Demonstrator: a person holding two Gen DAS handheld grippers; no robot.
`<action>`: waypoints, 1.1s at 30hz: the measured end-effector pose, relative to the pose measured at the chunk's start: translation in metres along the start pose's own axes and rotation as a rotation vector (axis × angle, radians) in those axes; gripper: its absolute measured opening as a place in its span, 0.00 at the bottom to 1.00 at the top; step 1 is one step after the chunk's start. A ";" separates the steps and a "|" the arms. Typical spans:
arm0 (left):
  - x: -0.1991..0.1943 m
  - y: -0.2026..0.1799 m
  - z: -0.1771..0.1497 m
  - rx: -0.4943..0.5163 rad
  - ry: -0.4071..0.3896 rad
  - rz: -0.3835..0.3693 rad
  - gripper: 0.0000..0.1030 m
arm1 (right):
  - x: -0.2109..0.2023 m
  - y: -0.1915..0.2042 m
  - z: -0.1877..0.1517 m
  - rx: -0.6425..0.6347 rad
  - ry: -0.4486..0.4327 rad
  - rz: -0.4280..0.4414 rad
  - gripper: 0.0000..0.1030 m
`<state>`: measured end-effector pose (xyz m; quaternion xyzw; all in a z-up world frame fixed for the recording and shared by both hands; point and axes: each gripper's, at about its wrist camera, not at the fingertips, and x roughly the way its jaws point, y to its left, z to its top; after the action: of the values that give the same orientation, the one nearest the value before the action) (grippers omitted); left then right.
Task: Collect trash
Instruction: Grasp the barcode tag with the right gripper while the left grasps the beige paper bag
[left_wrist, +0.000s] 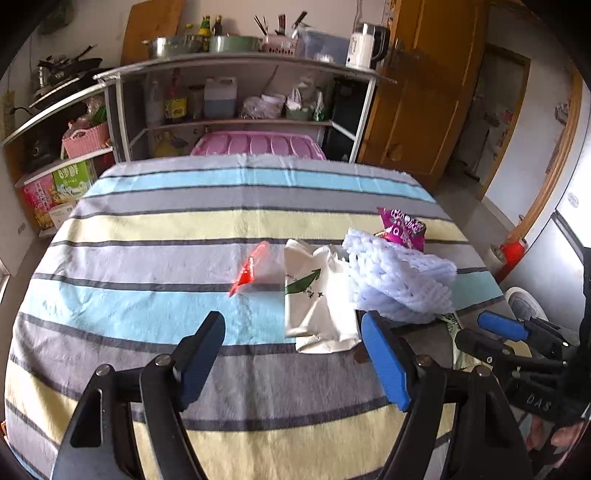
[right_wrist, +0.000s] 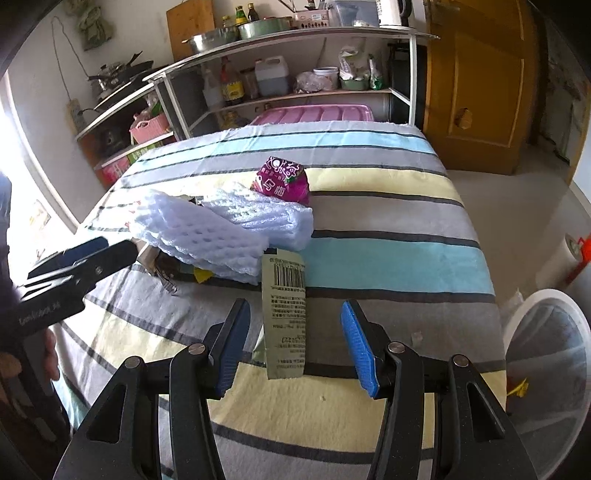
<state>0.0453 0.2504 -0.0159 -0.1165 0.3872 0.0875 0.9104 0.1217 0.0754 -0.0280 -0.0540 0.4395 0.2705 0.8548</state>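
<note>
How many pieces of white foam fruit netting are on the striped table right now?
2. One foam net lies nearer the left gripper, over dark wrappers; the other foam net sits behind it against the magenta snack bag. More could be hidden beneath.

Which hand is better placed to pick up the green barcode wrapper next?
Right. The right gripper has open jaws straddling the green barcode wrapper, with the white bin just beside it. The left gripper faces the white paper bag instead.
</note>
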 end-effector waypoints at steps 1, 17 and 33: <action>0.004 0.000 0.001 0.006 0.006 -0.003 0.76 | 0.002 -0.001 0.000 0.003 0.006 -0.005 0.51; 0.025 -0.001 0.015 -0.001 0.025 -0.015 0.60 | 0.005 -0.006 0.000 0.021 0.000 0.039 0.26; 0.022 -0.006 0.008 0.023 0.036 -0.013 0.37 | 0.000 -0.013 -0.004 0.061 -0.014 0.061 0.25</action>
<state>0.0673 0.2487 -0.0253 -0.1102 0.4039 0.0748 0.9050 0.1255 0.0627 -0.0328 -0.0127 0.4431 0.2834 0.8504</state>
